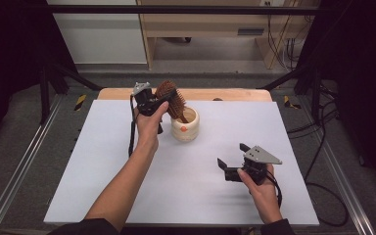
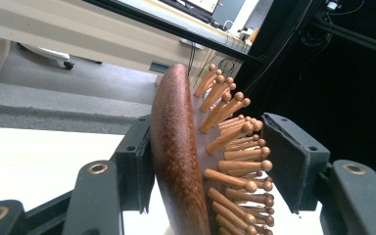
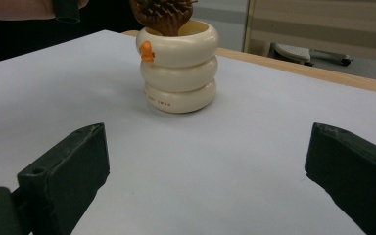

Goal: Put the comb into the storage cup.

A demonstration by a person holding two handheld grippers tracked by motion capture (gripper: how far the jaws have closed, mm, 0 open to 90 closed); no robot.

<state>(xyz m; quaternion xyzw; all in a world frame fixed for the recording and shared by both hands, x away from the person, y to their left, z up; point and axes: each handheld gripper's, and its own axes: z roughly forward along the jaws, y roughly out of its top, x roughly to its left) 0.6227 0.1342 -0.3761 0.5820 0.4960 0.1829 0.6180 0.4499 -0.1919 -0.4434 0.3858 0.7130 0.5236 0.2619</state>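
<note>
A brown wooden hairbrush [image 1: 170,95] with peg bristles stands tilted, its handle down inside a cream ringed cup [image 1: 185,128] at the back middle of the white table [image 1: 127,171]. My left gripper [image 1: 159,100] is shut on the brush head. In the left gripper view, the hairbrush [image 2: 176,147] sits between the jaws of the left gripper [image 2: 208,147], its smooth back against one pad and its bristle tips at the other. My right gripper [image 1: 231,153] rests open low at the front right. The right gripper [image 3: 205,166] faces the cup [image 3: 178,68] and brush [image 3: 164,14].
A wooden table edge [image 1: 225,94] runs along the back of the white sheet. Beyond it stand a light wooden desk [image 1: 200,24] and cables on the floor. Metal rails [image 1: 19,166] flank the table on both sides.
</note>
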